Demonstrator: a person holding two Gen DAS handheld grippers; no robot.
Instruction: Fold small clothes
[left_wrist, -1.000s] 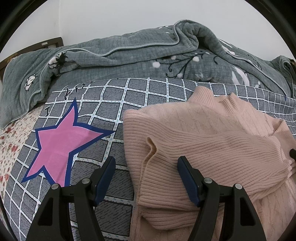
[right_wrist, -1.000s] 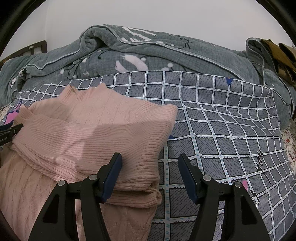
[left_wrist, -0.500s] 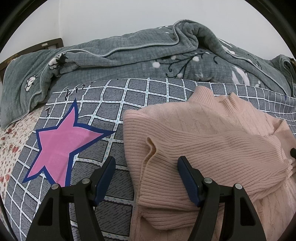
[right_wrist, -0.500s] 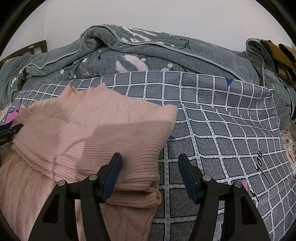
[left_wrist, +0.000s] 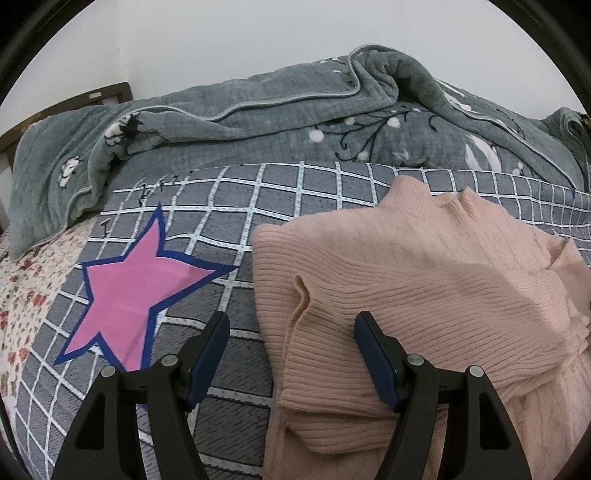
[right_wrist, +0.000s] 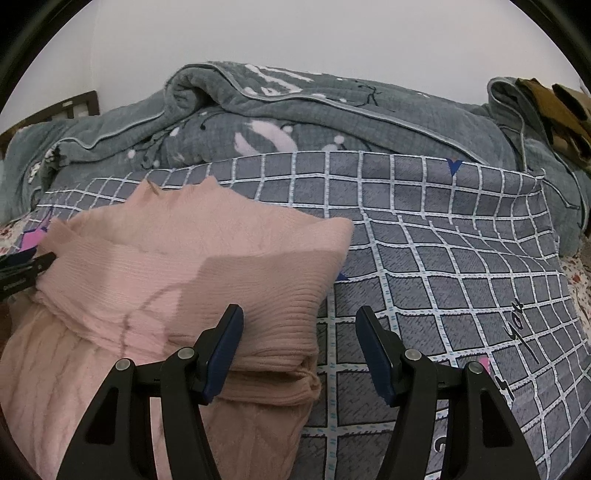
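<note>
A pink knitted sweater (left_wrist: 424, 291) lies on the grey checked blanket (left_wrist: 280, 199), its ribbed sleeves folded across the body. My left gripper (left_wrist: 291, 328) hangs open over the sweater's left folded edge, with nothing pressed between its blue pads. In the right wrist view the same sweater (right_wrist: 207, 266) fills the left half. My right gripper (right_wrist: 299, 328) stands open above its right folded edge, one finger over the knit and the other over the blanket (right_wrist: 461, 266). The left gripper's tip (right_wrist: 26, 269) shows at the left edge of that view.
A rumpled grey-green quilt (left_wrist: 258, 110) is piled along the back of the bed against a white wall. A pink star (left_wrist: 136, 291) is printed on the blanket at the left. A floral sheet (left_wrist: 26, 295) shows at the far left, brown cloth (right_wrist: 554, 107) at the back right.
</note>
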